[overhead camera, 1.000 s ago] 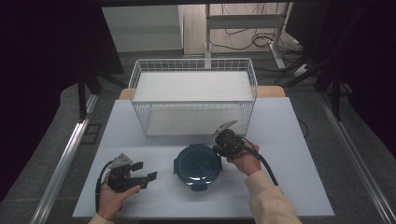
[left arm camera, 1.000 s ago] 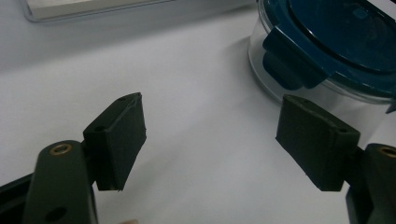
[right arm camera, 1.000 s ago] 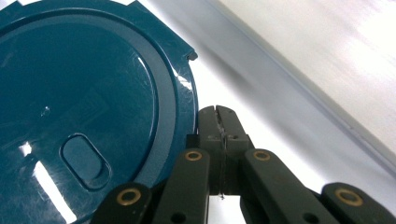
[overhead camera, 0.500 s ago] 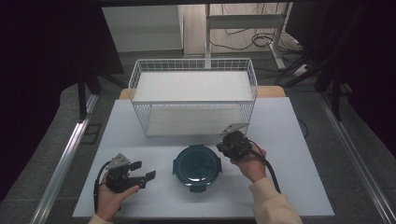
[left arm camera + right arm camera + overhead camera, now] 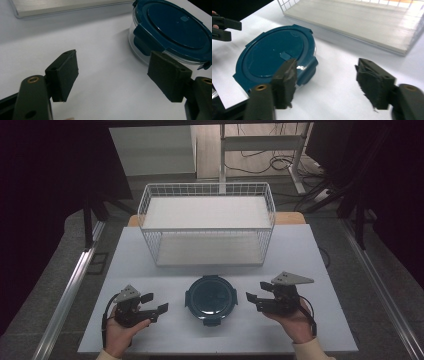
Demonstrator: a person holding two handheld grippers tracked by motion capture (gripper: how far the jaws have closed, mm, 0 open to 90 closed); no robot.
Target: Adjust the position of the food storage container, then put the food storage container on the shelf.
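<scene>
From the high view we count one round container with a blue lid at lower centre of the white table, one wire basket above it, and two grippers: the left gripper at lower left and the right gripper at lower right, both empty.

In the left gripper view, we see its jaws spread apart, the container at upper right.

In the right gripper view, its jaws have just been opening, nothing between them; the container sits left of centre, untouched.
</scene>
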